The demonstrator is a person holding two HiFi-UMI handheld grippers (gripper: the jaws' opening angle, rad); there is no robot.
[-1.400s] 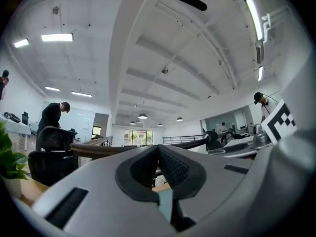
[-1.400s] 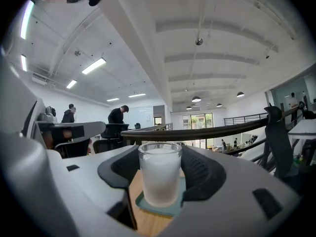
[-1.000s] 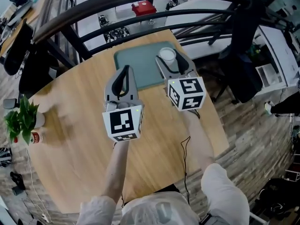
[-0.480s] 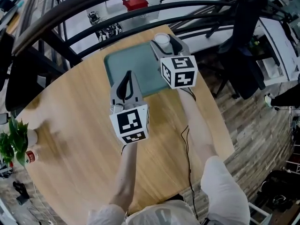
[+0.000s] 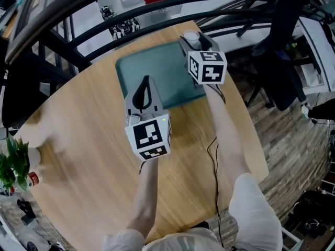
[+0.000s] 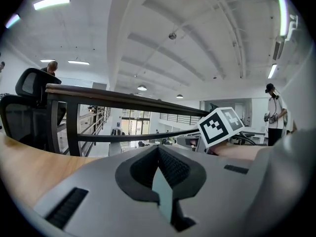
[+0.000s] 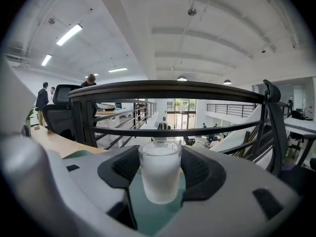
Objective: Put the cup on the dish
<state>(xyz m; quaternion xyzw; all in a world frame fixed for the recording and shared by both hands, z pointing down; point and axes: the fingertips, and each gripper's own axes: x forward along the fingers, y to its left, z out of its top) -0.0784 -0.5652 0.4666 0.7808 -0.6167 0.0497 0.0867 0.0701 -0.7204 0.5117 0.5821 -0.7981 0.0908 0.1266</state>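
grips the frosted cup (image 7: pixel 159 174) upright between the fingers (image 7: pixel 120 168) of the right gripper (image 5: pixel 193 42), pads against both sides. places it at the far right corner of the teal dish (image 5: pixel 157 72); cannot tell whether its base touches. holds the left gripper (image 5: pixel 144 85) over the dish's near edge, by the wooden surface (image 5: pixel 89 140), fingers pressed together on nothing, well apart from the cup.

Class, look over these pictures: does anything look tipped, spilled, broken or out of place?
Nothing stands out. The frosted cup stands upright, gripped in the right tongs at the far right corner of the green dish, with nothing spilled. The left tongs are shut and empty above the wooden table.
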